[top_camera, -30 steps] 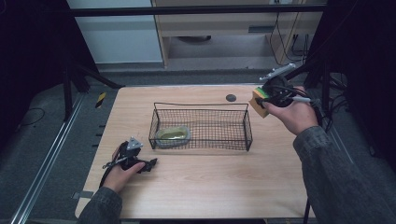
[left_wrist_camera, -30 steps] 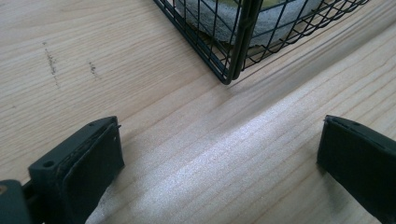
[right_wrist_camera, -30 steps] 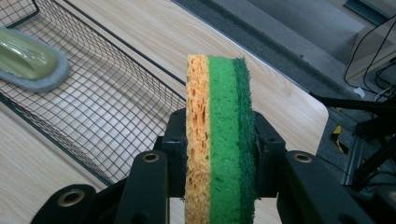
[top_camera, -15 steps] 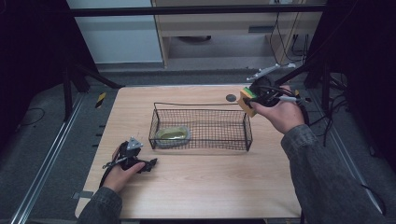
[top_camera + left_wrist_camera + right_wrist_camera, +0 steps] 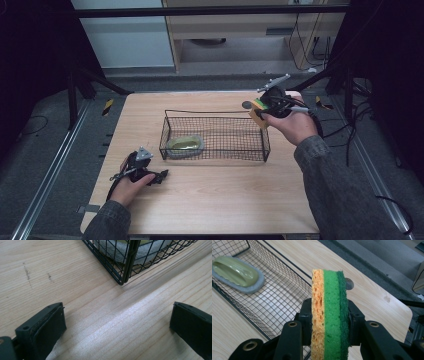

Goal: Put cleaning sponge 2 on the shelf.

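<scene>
Right claw (image 5: 329, 340), clamped on the sponge (image 5: 329, 315), has carried it inward from the bench's far right corner to the wire basket's (image 5: 215, 145) right end; drop-in appears imminent.

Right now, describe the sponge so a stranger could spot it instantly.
Find the black wire basket on the wooden table. At its far right corner, the right gripper clamps the sponge: layered orange, bright green and dark green, unlike the olive scrubber inside.
</scene>
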